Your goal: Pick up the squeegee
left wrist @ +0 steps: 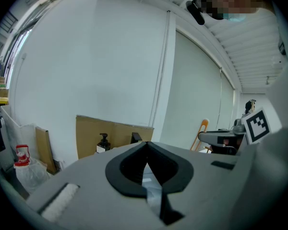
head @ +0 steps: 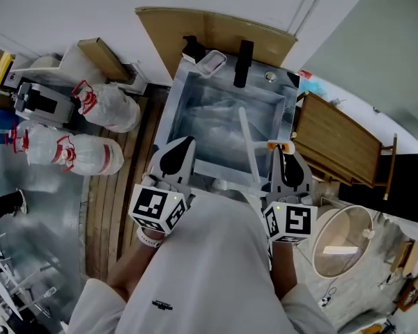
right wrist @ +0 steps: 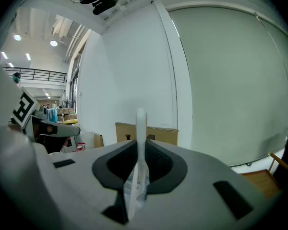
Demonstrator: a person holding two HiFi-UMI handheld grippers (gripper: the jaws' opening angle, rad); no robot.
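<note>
Holding the squeegee (head: 245, 134) by its thin white handle: right gripper (head: 282, 152) nipped nearly closed on it at the sink's (head: 178, 110) near right edge, handle slanting over the basin; left gripper (head: 188, 142) closed on nothing at the near left edge.
I judge it light, stiff, slick plastic, so an end grip may pivot. Open room above the basin; the faucet (head: 243, 62) at the far edge and the wooden rack (head: 334, 141) beside the right edge limit swing.
</note>
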